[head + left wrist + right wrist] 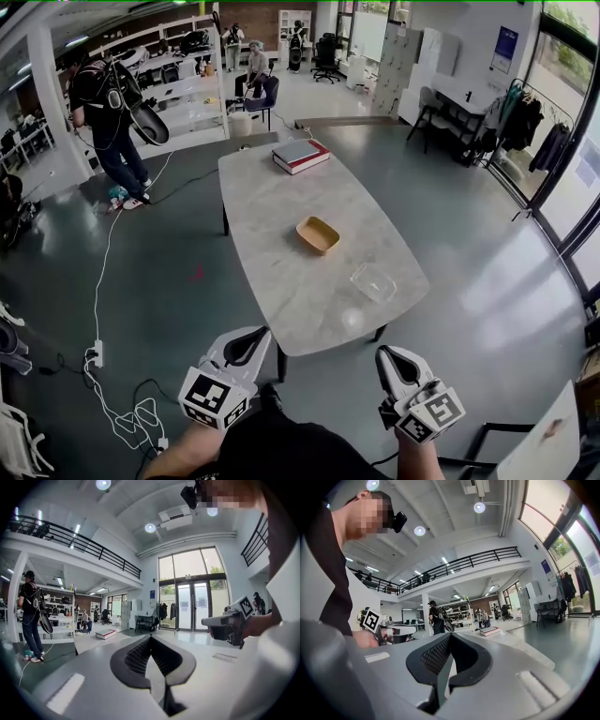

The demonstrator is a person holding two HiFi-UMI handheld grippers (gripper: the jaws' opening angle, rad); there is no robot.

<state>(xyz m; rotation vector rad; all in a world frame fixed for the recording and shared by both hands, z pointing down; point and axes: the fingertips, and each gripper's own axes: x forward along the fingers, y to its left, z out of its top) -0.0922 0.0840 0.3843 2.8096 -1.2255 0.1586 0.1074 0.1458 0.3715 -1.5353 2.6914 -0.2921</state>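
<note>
My left gripper (246, 345) and right gripper (392, 362) hover side by side just short of the near end of a long grey marble table (281, 281). Both are shut and hold nothing. In the left gripper view the jaws (150, 639) meet at their tips, and the right gripper (229, 620) shows off to the side. The right gripper view shows its jaws (450, 635) closed too, with the left gripper (389, 632) beside them. Nearest on the table is a clear plastic container (373, 281), then a shallow yellow tray (318, 234). Stacked books (301, 156) lie at the far end.
A person with a backpack rig (108, 112) stands at the left by white shelving (187, 84). White cables and a power strip (97, 354) run over the floor on the left. A seated person (255, 70) is far back. A clothes rack (525, 122) stands at the right windows.
</note>
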